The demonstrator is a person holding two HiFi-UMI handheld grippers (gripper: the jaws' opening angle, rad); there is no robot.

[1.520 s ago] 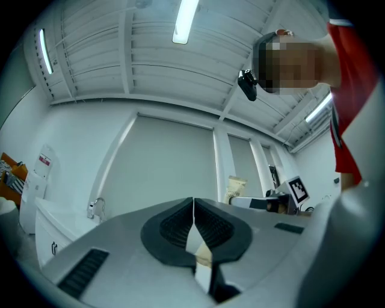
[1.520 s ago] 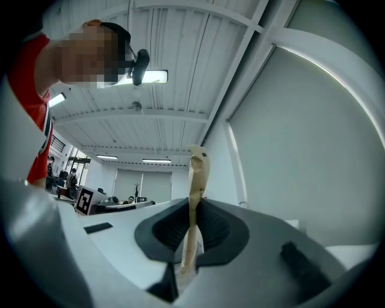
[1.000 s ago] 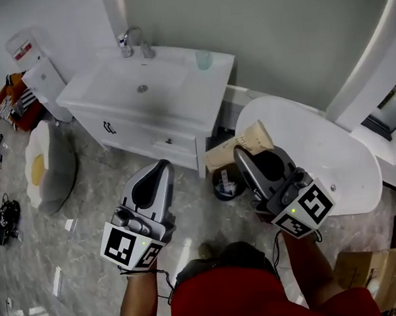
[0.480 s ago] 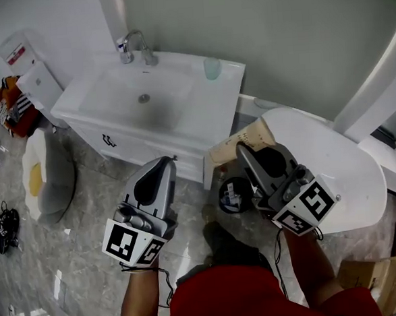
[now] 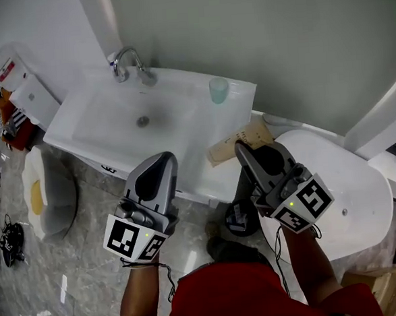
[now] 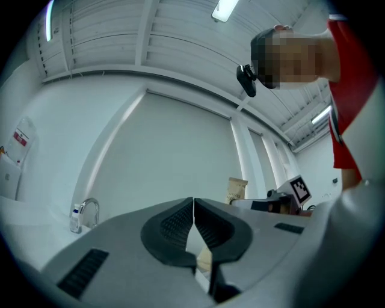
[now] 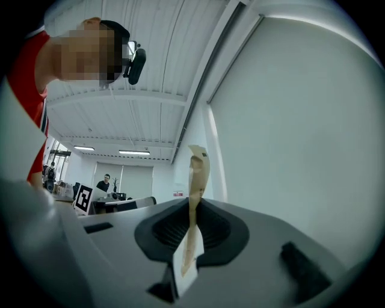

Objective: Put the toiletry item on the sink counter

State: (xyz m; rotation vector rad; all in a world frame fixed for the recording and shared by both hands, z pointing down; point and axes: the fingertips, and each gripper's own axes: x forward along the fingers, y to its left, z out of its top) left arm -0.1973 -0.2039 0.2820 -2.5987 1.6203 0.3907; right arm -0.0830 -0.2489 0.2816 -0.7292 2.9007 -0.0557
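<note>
Two tools are held out in front of the person, and only one is loaded. The right tool point(image 5: 240, 147) is pinched on the toiletry item point(image 5: 223, 150), a flat tan tube gripped near its middle. The tube is held in the air on the near side of the cup point(image 5: 218, 90) and slightly to its right, not yet resting on the surface point(image 5: 206, 123). The left tool point(image 5: 164, 157) is pressed together on nothing and is kept to the near left of the cup.

The step in hand is judged to be the carry toward the set-down. It would be done well if the tube were lowered onto the bare patch just on the near side of the cup. It should be kept flat, clear of the cup so that nothing is knocked, and away from the basin point(image 5: 138, 117) to the cup's left. The pinch should be eased only once the tube lies supported.

Both forearms are stretched forward side by side, with the marker cubes nearest the person. Both tools are pitched upward toward the wall, so a downward tilt of the right wrist is likely needed.
</note>
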